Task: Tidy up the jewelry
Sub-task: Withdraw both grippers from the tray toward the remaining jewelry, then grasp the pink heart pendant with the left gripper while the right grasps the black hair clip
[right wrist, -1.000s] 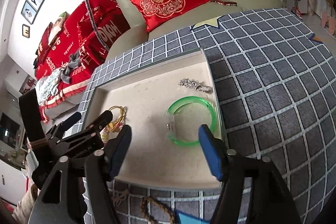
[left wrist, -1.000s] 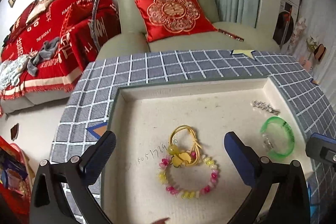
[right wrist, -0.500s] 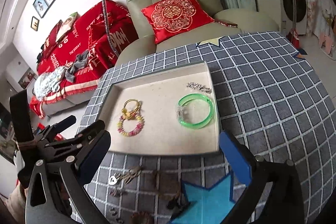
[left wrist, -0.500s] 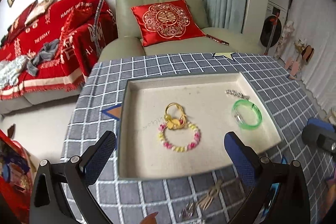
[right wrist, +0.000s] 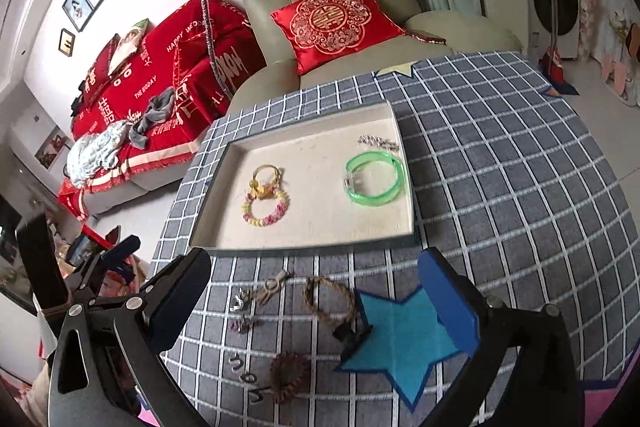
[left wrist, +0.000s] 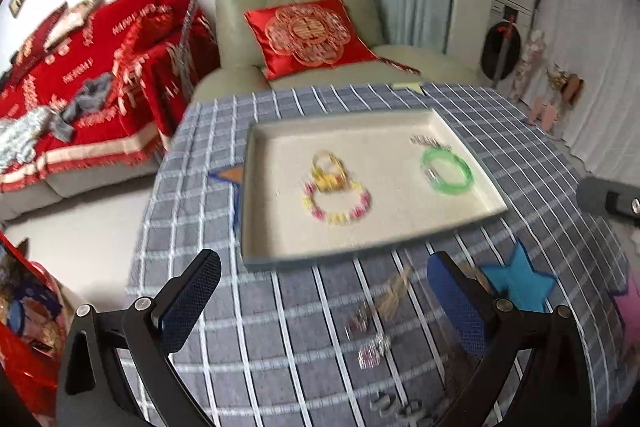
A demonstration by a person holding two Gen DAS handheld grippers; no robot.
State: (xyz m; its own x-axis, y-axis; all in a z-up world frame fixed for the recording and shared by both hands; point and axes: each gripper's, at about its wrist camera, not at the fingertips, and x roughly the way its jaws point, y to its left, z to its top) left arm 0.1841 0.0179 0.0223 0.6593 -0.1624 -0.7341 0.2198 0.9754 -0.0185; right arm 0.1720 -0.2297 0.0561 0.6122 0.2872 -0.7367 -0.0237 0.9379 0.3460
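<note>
Braided brown cord makes up the bracelet (right wrist: 330,301) lying on the checked tablecloth (right wrist: 500,187) just beyond the tray's near edge, between a pale knotted charm (right wrist: 272,285) and the blue felt star (right wrist: 400,339). It looks light, limp and rough enough to grip; pinching one side of the loop should lift it, though it will likely dangle. Nearer the table's front edge sit a dark beaded bracelet (right wrist: 290,373) and small silvery pieces (right wrist: 242,323), tiny and probably slippery. Both the left gripper (left wrist: 320,301) and the right gripper (right wrist: 316,291) hover with jaws wide apart, holding nothing. The tray (right wrist: 304,246) already carries a green bangle (right wrist: 374,179), a beaded bracelet (right wrist: 266,209) and a silver clip (right wrist: 378,143).
</note>
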